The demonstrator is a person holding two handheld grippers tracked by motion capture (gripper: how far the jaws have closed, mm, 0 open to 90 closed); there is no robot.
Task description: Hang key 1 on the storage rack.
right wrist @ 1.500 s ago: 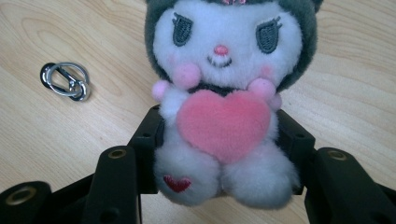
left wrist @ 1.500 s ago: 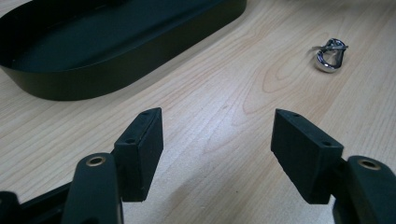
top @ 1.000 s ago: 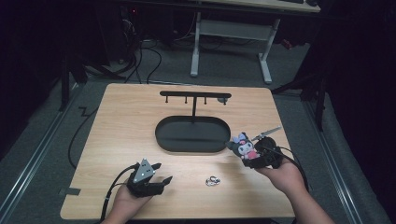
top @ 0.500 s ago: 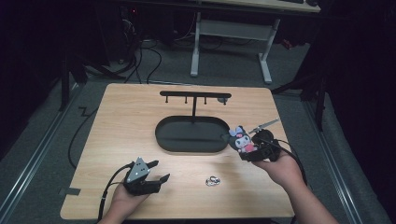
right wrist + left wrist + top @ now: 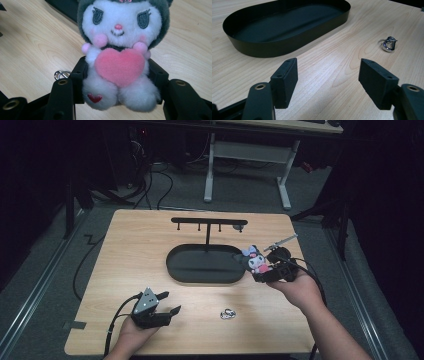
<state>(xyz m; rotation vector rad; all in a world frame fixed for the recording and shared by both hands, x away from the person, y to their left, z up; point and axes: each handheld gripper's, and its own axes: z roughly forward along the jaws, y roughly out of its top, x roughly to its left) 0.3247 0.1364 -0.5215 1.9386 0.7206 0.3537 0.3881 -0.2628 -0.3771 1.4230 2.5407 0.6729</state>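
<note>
**Plush toy clamped in the right gripper beside the black tray**

Nearest the bottom edge of the high view, left of centre, the left gripper (image 5: 167, 303) rests low over the wooden table (image 5: 130, 255), its jaws spread wide with nothing between them. In the left gripper view bare wood lies between the two black jaws, and a small metal ring (image 5: 389, 44) sits on the table at the right of the frame. In the high view that ring (image 5: 228, 313) lies at lower centre, between the two hands and apart from both.

Farther up, at centre right, the right gripper (image 5: 260, 268) is clamped on a plush toy (image 5: 254, 260). The right gripper view shows the toy (image 5: 120, 50), white-faced with a dark hood and a pink heart on its chest, pinched at its body by both jaws and lifted clear of the wood.

Just left of the toy sits the black oval tray (image 5: 175, 265). From its far side rises a thin black stand (image 5: 207, 222) with a crossbar and small pegs, in the upper middle of the frame.
</note>
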